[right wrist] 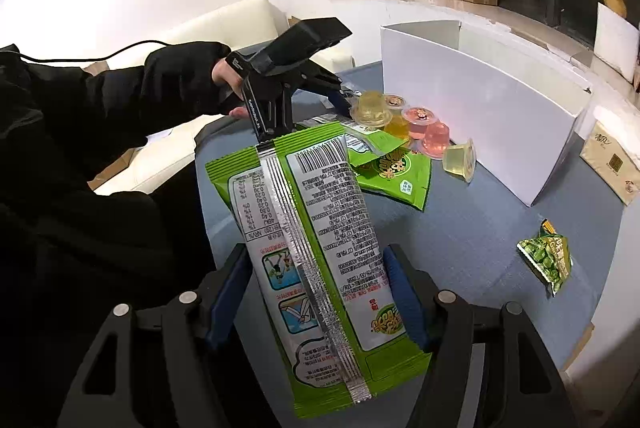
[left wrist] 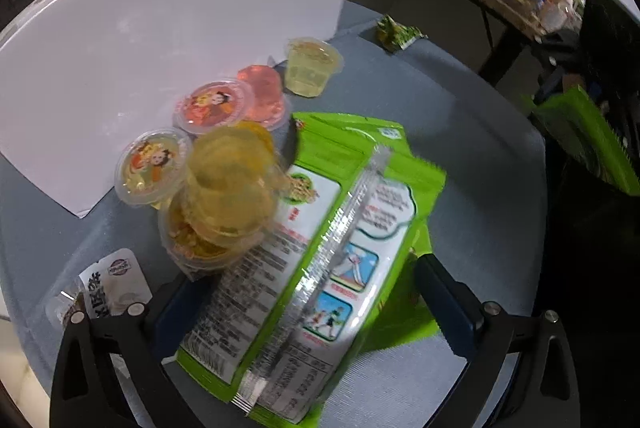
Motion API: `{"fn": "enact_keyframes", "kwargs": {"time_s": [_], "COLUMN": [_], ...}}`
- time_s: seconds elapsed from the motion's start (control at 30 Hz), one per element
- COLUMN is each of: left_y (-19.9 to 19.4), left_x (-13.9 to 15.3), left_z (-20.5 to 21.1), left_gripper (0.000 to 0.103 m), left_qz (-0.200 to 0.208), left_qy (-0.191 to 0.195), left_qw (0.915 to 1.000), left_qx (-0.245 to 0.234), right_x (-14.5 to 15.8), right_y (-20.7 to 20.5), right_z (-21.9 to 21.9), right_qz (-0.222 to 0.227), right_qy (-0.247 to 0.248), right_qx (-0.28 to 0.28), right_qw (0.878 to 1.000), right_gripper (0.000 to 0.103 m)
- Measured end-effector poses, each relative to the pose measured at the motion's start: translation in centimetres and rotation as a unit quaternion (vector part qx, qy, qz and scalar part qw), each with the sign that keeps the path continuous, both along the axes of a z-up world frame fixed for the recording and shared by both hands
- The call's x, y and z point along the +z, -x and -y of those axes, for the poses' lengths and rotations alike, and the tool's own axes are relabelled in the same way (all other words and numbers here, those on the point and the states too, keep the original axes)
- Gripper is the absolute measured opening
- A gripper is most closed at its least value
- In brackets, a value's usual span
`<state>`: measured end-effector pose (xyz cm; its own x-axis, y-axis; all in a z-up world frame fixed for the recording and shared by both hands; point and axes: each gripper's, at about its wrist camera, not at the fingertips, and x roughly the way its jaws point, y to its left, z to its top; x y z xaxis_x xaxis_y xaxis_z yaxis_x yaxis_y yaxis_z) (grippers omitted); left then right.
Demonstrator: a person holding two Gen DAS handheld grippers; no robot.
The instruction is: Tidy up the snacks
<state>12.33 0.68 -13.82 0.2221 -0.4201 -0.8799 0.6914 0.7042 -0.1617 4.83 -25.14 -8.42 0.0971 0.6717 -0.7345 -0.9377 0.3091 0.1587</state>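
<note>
- The right gripper (right wrist: 316,298) is clamping the green bag (right wrist: 316,252), lifted over the table's (right wrist: 480,236) near edge
- The left gripper (left wrist: 308,308) is framing the bag's far end; whether it is pinching I cannot tell
- Best kept level and set down flat, beside the second bag (right wrist: 394,174)
- Jelly cups (right wrist: 404,122) are crowding the white box (right wrist: 480,100)
- Open room is lying to the right, near the pea packet (right wrist: 546,254)
</note>
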Motion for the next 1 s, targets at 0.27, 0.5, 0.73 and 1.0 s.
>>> {"fn": "enact_keyframes", "kwargs": {"time_s": [0.27, 0.5, 0.73, 1.0], "left_y": [3.0, 6.6, 8.9, 5.6], "left_x": [1.6, 5.8, 9.3, 11.0], "left_z": [-0.5, -2.0, -3.3, -1.7], "left_gripper": [0.077, 0.077, 0.077, 0.077], "left_qz": [0.041, 0.107, 0.155, 0.189], "left_qy": [0.022, 0.073, 0.149, 0.146], "left_qw": [0.9982, 0.9807, 0.9100, 0.8949], "left_qx": [0.037, 0.146, 0.354, 0.377], "right_x": [-0.3, -0.1, 2.1, 4.0], "right_y": [0.3, 0.6, -1.8, -6.9], "right_z": [-0.5, -0.8, -1.2, -0.8], "right_qz": [-0.002, 0.006, 0.016, -0.014], "right_qy": [-0.015, -0.039, -0.082, -0.137], "right_qx": [0.000, -0.031, -0.213, -0.387], "right_qw": [1.000, 0.999, 0.973, 0.912], "right_gripper": [0.072, 0.072, 0.072, 0.072]}}
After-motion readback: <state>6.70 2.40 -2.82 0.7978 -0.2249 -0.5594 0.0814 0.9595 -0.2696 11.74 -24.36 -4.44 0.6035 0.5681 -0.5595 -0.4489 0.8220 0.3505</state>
